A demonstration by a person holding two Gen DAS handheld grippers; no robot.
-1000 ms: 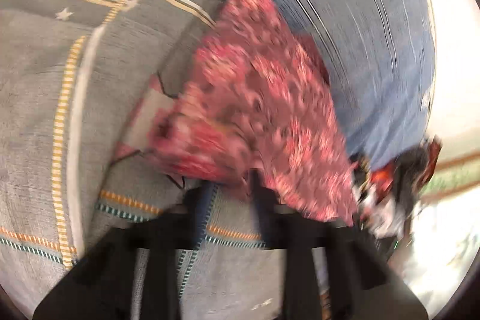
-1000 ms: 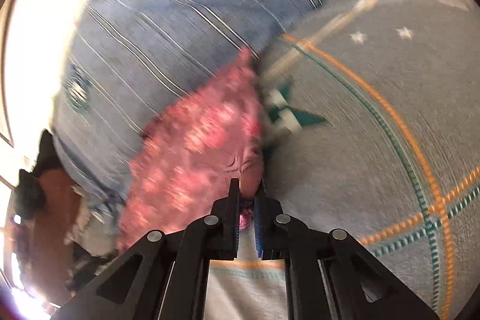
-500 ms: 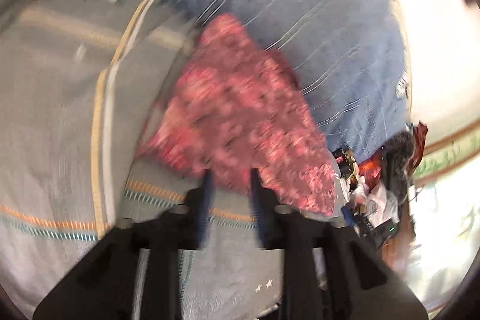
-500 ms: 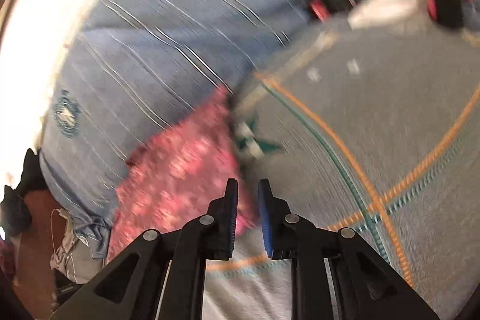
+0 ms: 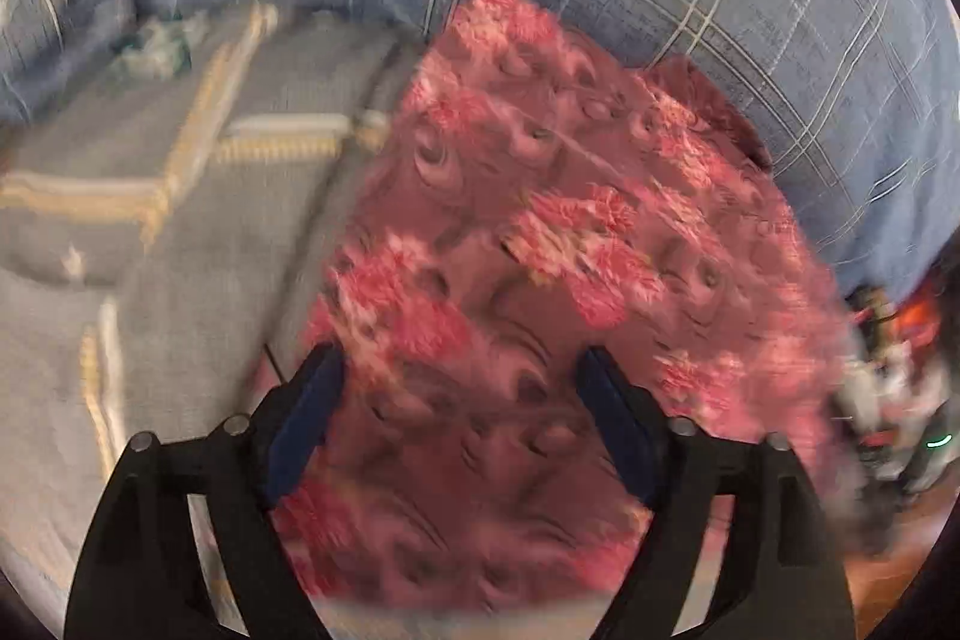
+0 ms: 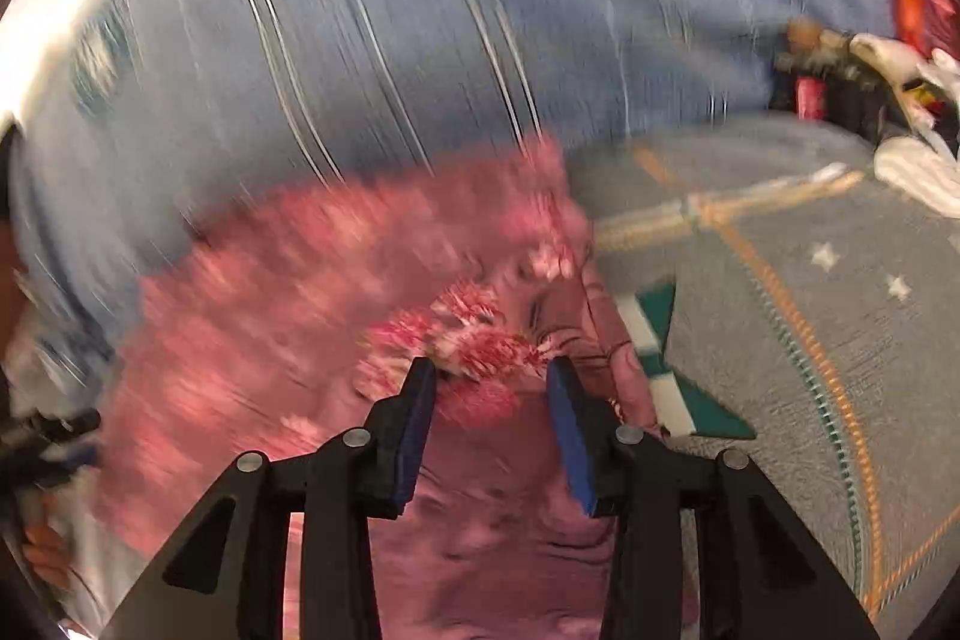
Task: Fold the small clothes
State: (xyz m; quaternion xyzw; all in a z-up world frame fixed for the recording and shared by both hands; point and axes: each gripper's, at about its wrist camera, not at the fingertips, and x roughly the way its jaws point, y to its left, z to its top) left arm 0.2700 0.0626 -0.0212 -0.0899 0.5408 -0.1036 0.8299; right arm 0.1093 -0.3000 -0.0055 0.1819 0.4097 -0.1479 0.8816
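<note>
Overhead, parted jaws, pink floral garment (image 5: pixel 540 244).

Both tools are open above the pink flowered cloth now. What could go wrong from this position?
1. The left tool and right tool are open, with the pink flowered cloth loose between the fingers. Closing now may pinch several layers or catch the grey blanket too.
2. Both views are blurred by motion, so a grab may miss the edge.
3. The cloth lies against the blue striped fabric, which might snag.

Pink floral garment (image 5: pixel 540 250) lies crumpled on grey blanket, edge on blue fabric
</note>
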